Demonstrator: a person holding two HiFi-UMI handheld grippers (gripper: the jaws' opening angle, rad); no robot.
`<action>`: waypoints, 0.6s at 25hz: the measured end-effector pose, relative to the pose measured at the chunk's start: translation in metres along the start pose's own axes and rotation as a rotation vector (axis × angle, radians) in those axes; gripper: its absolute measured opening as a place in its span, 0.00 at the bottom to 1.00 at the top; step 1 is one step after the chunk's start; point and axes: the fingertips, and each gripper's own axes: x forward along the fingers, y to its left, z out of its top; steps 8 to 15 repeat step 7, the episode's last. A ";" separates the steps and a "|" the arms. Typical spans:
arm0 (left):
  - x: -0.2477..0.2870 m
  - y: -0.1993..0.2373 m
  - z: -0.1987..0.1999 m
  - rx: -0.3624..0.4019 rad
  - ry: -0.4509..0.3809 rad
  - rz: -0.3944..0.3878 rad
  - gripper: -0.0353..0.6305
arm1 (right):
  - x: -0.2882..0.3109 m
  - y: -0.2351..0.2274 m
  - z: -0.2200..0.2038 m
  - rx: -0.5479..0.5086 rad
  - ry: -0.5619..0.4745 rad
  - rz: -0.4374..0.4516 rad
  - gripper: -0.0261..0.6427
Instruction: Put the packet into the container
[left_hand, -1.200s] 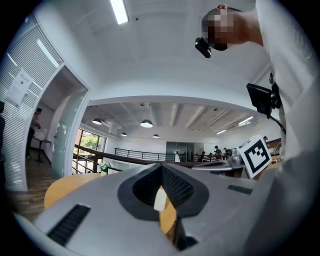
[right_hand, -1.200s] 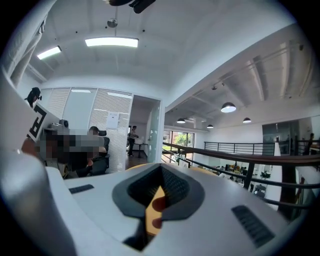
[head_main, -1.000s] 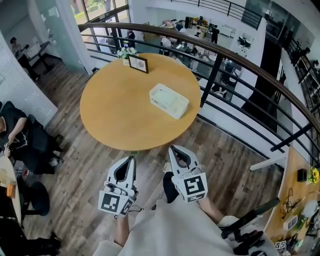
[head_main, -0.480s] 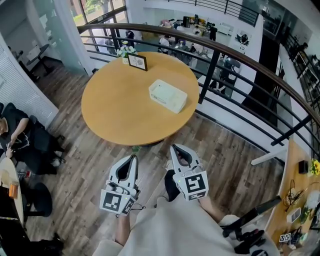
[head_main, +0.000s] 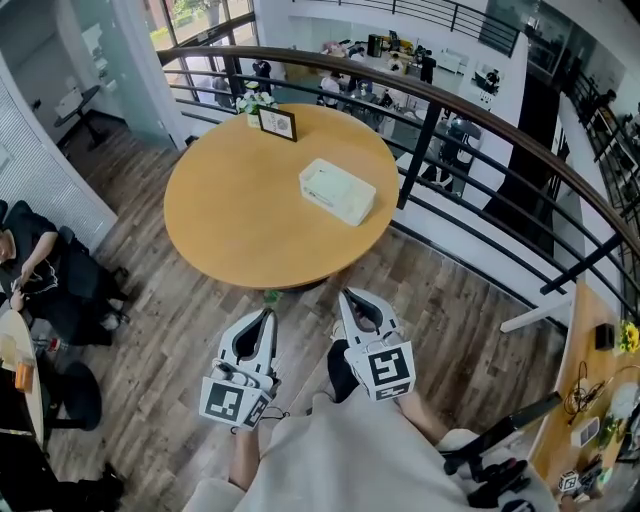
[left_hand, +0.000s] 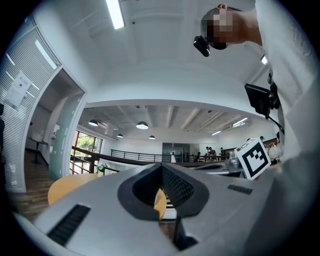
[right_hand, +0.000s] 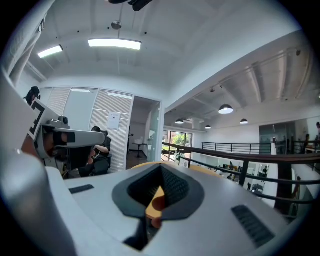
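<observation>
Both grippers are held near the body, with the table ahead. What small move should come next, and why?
Probably step toward the round table: the left gripper and right gripper are shut, empty and short of its edge, so the white container is likely out of reach.

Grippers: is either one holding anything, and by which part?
Nothing held. The left gripper and right gripper are both shut and empty, short of the round table.

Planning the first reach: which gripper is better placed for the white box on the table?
Probably right: the white box lies right of centre on the table, nearly straight ahead of the right gripper; the left gripper would reach across.
</observation>
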 end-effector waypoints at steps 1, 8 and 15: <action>0.000 0.000 0.000 0.001 0.001 -0.002 0.06 | 0.000 0.000 0.001 0.003 -0.002 0.000 0.04; -0.001 -0.003 0.001 0.006 0.004 -0.007 0.06 | -0.003 -0.002 0.001 0.000 -0.007 -0.009 0.04; -0.001 -0.003 0.001 0.006 0.004 -0.007 0.06 | -0.003 -0.002 0.001 0.000 -0.007 -0.009 0.04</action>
